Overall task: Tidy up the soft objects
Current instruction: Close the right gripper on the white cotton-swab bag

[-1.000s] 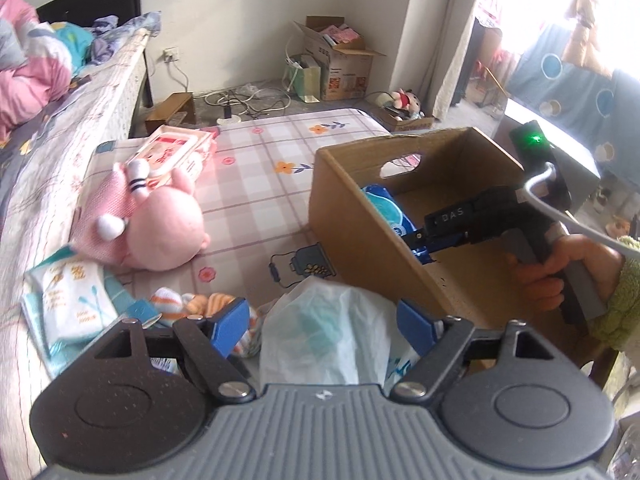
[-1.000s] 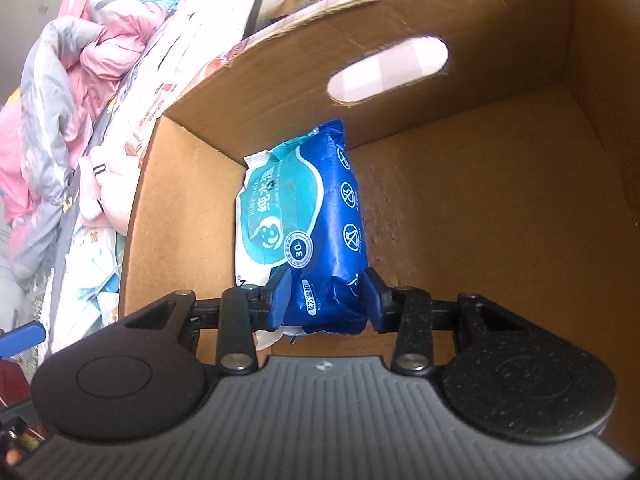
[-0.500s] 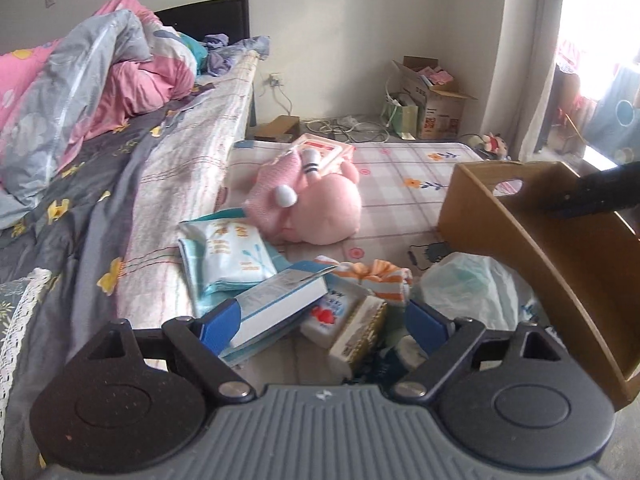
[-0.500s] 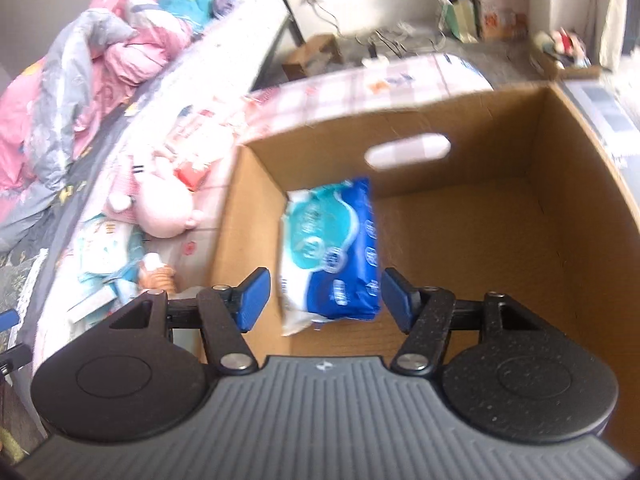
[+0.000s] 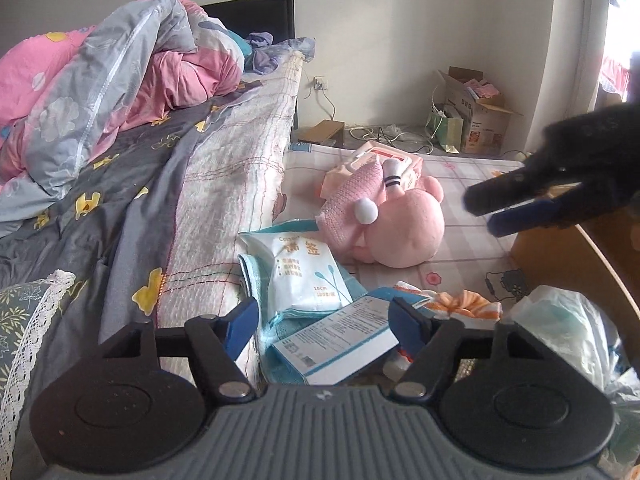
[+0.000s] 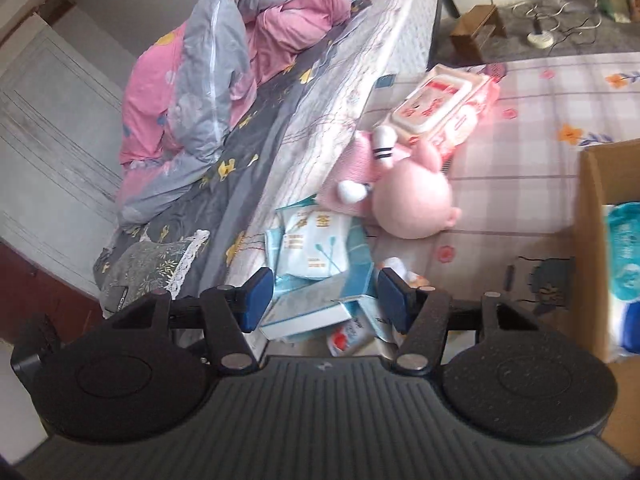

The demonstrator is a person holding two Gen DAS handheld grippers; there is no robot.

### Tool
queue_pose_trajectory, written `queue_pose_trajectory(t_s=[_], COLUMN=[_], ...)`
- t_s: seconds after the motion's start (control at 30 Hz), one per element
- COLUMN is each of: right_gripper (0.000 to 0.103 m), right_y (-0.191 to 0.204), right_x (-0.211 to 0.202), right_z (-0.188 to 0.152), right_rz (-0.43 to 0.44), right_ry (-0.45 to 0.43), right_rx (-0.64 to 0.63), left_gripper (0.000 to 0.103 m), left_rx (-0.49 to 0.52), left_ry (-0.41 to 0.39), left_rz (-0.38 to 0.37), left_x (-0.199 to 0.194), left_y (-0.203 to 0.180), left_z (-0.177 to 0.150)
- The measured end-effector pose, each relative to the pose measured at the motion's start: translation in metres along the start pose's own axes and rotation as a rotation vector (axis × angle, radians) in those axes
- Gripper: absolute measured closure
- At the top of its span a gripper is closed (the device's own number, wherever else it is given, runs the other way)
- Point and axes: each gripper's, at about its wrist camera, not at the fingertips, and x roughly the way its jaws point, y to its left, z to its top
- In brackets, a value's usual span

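Note:
A pile of soft goods lies on the checked mat beside the bed: a pink plush toy [image 5: 400,224] [image 6: 412,200], a white cotton-swab pack [image 5: 304,272] [image 6: 316,244], a white and blue box [image 5: 336,348] [image 6: 308,312], a pink wipes pack [image 6: 444,108], and a white plastic bag [image 5: 568,324]. The cardboard box [image 6: 592,224] [image 5: 580,264] stands to the right and holds the blue wipes pack [image 6: 624,256]. My left gripper [image 5: 320,324] is open and empty, low over the white and blue box. My right gripper [image 6: 326,292] is open and empty above the pile; it also shows in the left wrist view [image 5: 516,208].
The bed [image 5: 120,168] with a pink and grey duvet [image 5: 120,72] runs along the left. An open carton [image 5: 480,112], cables and a small wooden stool [image 5: 324,132] sit by the far wall. An orange striped cloth [image 5: 460,304] lies by the plastic bag.
My right gripper let go of the blue wipes pack in the cardboard box, opened and swung left out of the box over the pile. My left gripper turned left from the plastic bag toward the pile.

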Motion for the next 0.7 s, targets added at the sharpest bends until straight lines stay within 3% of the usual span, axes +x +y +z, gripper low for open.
queue_pose_trajectory(t_s=[0.2, 0.33, 0.5, 0.7], right_gripper=[0.059, 0.060, 0.059, 0.057], right_y=[-0.003, -0.017, -0.035, -0.039], right_x=[0.122, 0.177, 0.216, 0.239], right_z=[0.034, 0.045, 0.051, 0.047], right_rz=[0.011, -0.006, 0.011, 0.024], right_ry=[0.126, 0.187, 0.241, 0.281], right_rx=[0.066, 0.105, 0.171, 0.172], left_gripper=[0.055, 0.059, 0.058, 0.061], left_rx=[-0.028, -0.037, -0.057, -0.076], left_ry=[0.103, 0.175, 0.248, 0.269], left_rz=[0.012, 0.019, 0.035, 0.026], left_x=[0.059, 0.094, 0.121, 0.133], left_y=[0.016, 0.022, 0.028, 0.031], left_z=[0.017, 0.024, 0.028, 0.029])
